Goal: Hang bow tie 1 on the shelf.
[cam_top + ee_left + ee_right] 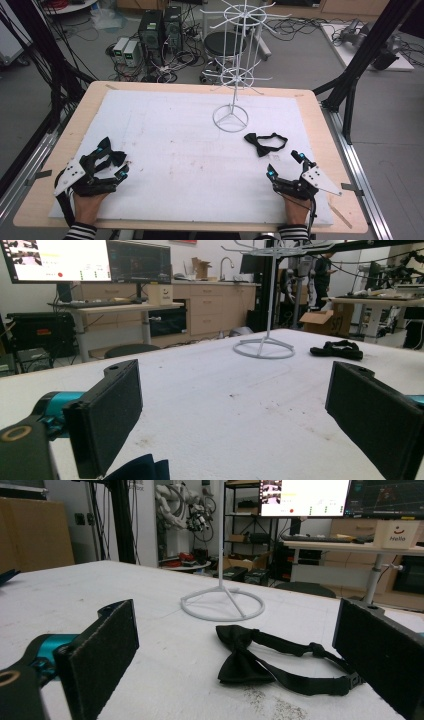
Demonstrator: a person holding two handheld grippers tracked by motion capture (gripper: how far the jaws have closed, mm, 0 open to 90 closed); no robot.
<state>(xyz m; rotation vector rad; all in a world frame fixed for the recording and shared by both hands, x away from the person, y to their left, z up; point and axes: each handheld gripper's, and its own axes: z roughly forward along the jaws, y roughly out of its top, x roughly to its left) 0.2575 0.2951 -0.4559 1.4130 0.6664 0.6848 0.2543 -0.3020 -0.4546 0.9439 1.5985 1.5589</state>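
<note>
A black bow tie (264,142) with its strap lies flat on the white mat, just right of the white wire rack's ring base (230,119). My right gripper (285,164) rests on the mat close behind it, open; in the right gripper view the bow tie (250,666) lies ahead between the two spread jaws, untouched. My left gripper (113,160) rests at the mat's left, open. A small dark cloth piece (117,158) lies between its jaws, and its edge (140,470) shows low in the left gripper view. The pads stand apart from it.
The white wire rack (239,75) stands at the back middle of the table with hook arms spread at two levels. The white mat (180,150) covers most of the wooden table (80,110). Black frame posts (360,65) rise at the right.
</note>
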